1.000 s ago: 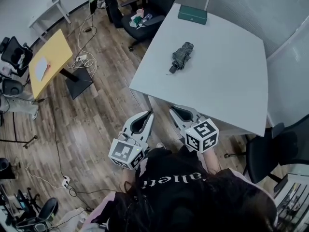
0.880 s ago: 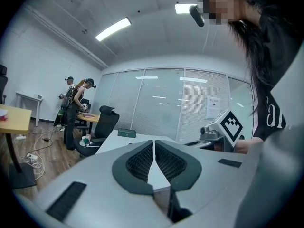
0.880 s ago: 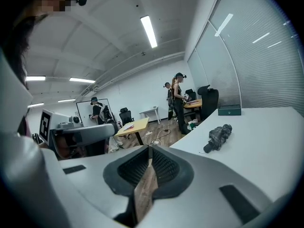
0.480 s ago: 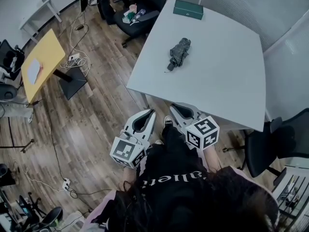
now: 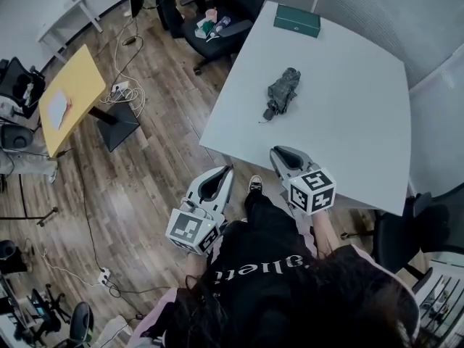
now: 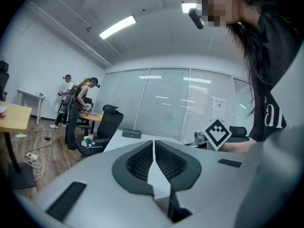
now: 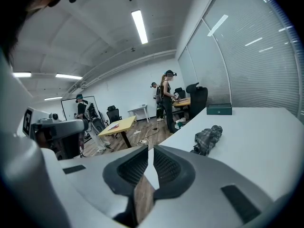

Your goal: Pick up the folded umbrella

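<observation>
The folded umbrella (image 5: pixel 283 91) lies mid-table (image 5: pixel 348 85), apart from both grippers. The right gripper (image 5: pixel 284 153) points at it from just over the near edge, probably the picking tool. The left gripper (image 5: pixel 221 172) hangs off-table. Jaws on all 2 are closed and empty (reopen before grasping).

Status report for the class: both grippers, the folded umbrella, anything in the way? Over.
Left gripper, right gripper shut, empty. Dark plaid folded umbrella lies untouched on white table. Path clear.

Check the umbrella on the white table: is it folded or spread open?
Folded. The umbrella lies on its side on the table as a compact bundle, its canopy gathered in rather than spread.
</observation>
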Demonstrator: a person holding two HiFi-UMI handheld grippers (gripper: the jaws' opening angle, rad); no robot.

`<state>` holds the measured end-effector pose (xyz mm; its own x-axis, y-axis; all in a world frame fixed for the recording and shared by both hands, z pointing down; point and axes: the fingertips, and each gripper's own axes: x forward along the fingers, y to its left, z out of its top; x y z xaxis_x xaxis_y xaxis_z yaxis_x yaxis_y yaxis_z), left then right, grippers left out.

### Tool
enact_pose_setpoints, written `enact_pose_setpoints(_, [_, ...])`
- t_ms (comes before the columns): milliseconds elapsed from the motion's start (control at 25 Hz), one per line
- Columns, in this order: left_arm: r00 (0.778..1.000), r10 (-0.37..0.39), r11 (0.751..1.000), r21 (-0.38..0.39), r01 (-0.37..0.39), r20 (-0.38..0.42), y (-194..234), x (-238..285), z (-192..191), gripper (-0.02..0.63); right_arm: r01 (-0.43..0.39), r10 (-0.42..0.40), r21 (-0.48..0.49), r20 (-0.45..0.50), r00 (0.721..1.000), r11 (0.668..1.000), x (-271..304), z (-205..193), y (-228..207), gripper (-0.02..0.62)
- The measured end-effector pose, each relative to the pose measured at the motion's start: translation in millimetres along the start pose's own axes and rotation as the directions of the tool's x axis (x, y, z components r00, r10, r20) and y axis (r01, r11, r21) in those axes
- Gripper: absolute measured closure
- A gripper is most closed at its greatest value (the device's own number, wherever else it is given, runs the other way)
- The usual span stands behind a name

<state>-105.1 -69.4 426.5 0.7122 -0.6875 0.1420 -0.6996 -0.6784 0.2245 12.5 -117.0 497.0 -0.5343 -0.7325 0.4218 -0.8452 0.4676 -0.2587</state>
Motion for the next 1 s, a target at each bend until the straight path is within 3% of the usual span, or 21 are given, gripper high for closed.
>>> enact_pose_setpoints(480, [0.997, -0.075, 0.997, 0.029, 0.075, -0.025, 44, 109, 33, 0.574, 0.107, -0.096, 0.155, -0.080, 0.992, 0.982, 81, 7, -125, 0.554])
enact_pose_setpoints(560, [0.995, -0.087, 0.996, 0.031, 0.088, -0.042, 49, 124, 33, 0.575, 0.127, -0.113, 0.202, -0.080, 0.990, 0.971, 92, 9, -143, 0.526])
enact_pose_setpoints(840, [0.990, -0.110, 0.993, 0.025, 0.113, -0.090, 67, 164, 37, 0.575, 0.228, -0.203, 0.402, -0.103, 0.974, 0.887, 128, 10, -209, 0.371])
enact_pose_setpoints(1000, [0.987, -0.109, 0.993, 0.022, 0.112, -0.121, 74, 180, 33, 0.575, 0.290, -0.262, 0.463, -0.126, 0.957, 0.837, 149, 5, -245, 0.325])
